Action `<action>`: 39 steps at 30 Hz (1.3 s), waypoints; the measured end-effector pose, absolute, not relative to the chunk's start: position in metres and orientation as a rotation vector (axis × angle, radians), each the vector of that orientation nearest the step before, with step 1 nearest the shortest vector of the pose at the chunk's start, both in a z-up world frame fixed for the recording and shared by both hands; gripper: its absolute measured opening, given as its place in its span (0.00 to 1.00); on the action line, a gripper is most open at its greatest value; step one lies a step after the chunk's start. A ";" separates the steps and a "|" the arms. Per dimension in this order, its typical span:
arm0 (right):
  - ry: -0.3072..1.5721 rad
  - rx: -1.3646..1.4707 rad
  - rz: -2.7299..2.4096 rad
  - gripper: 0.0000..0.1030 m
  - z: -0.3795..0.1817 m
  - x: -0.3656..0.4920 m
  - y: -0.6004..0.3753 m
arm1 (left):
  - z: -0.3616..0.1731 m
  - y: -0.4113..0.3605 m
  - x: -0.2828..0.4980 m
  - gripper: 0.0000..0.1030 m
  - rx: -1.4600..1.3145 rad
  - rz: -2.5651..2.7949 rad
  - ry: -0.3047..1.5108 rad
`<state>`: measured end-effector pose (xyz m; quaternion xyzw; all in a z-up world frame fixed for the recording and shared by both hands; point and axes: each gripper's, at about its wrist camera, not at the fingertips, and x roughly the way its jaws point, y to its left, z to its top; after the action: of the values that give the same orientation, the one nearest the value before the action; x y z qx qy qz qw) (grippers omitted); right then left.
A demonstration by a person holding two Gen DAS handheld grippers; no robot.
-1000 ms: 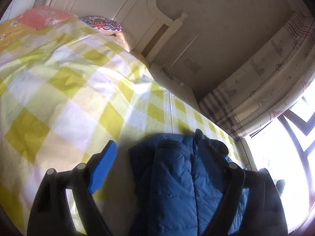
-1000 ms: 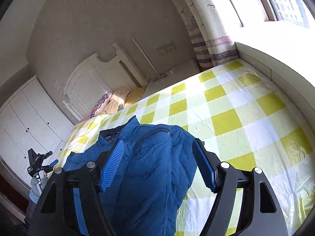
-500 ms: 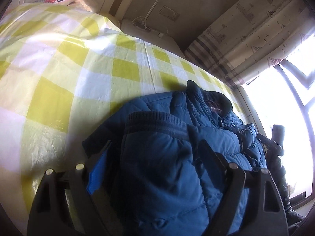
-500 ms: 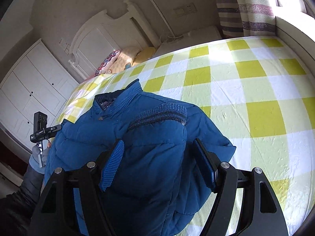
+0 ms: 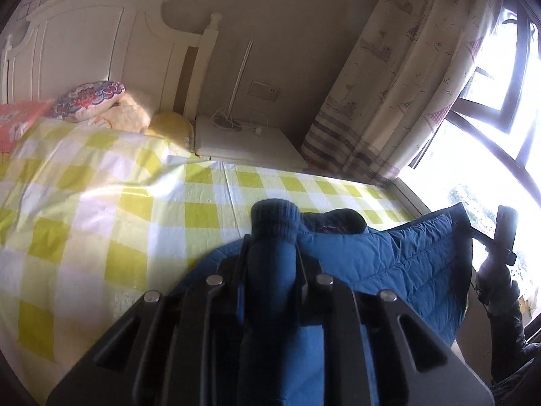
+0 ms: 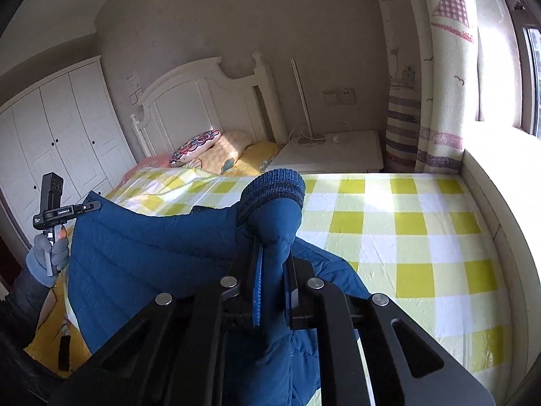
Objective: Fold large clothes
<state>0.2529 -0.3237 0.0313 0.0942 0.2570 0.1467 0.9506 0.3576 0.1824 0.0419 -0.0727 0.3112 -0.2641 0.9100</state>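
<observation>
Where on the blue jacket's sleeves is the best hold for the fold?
Just behind the knit cuff, where each gripper now pinches the blue jacket: left gripper, right gripper. Come from the near bed edge; the cuff's thick rim likely stops slipping.

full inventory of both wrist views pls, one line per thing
jacket: 1, blue, on the bed, both sleeves lifted
sleeve cuffs: 2, dark blue knit, one past each gripper
bed cover: 1, yellow-white check
pillows: several, patterned, by headboard
headboard: 1, white
bedside table: 1, white, with a white lamp
wardrobe: 1, white, left wall
curtain: 1, cream, printed, by window
left hand-held gripper: black, shut on a sleeve
right hand-held gripper: black, blue pads, shut on a sleeve
gloved hand: grey, holding left gripper's handle
</observation>
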 end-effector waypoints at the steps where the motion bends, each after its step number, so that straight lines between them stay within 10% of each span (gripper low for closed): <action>1: 0.488 0.181 0.290 0.09 0.053 0.256 -0.323 | 0.064 0.178 0.360 0.18 -0.128 -0.533 0.602; 6: 0.539 0.260 0.179 0.09 0.062 0.322 -0.332 | 0.067 0.159 0.428 0.20 -0.103 -0.393 0.640; 12: 0.897 0.370 0.035 0.11 -0.106 0.385 -0.335 | -0.096 0.125 0.490 0.23 0.060 -0.196 0.909; 23: 0.789 0.396 -0.011 0.10 -0.080 0.368 -0.342 | -0.066 0.112 0.484 0.22 0.123 -0.185 0.806; 29: 0.870 0.340 -0.043 0.26 -0.089 0.371 -0.335 | -0.073 0.119 0.497 0.50 0.148 -0.096 0.892; 34: 0.706 0.209 -0.032 0.76 -0.014 0.356 -0.292 | 0.014 0.097 0.440 0.96 0.110 -0.071 0.561; 39: 0.712 -0.080 0.156 0.75 0.005 0.381 -0.173 | 0.010 0.008 0.435 0.97 0.310 -0.177 0.666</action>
<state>0.3805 -0.1735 0.0050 -0.0389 0.3480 0.0761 0.9336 0.4347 0.0077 0.0100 0.1512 0.3250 -0.0865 0.9295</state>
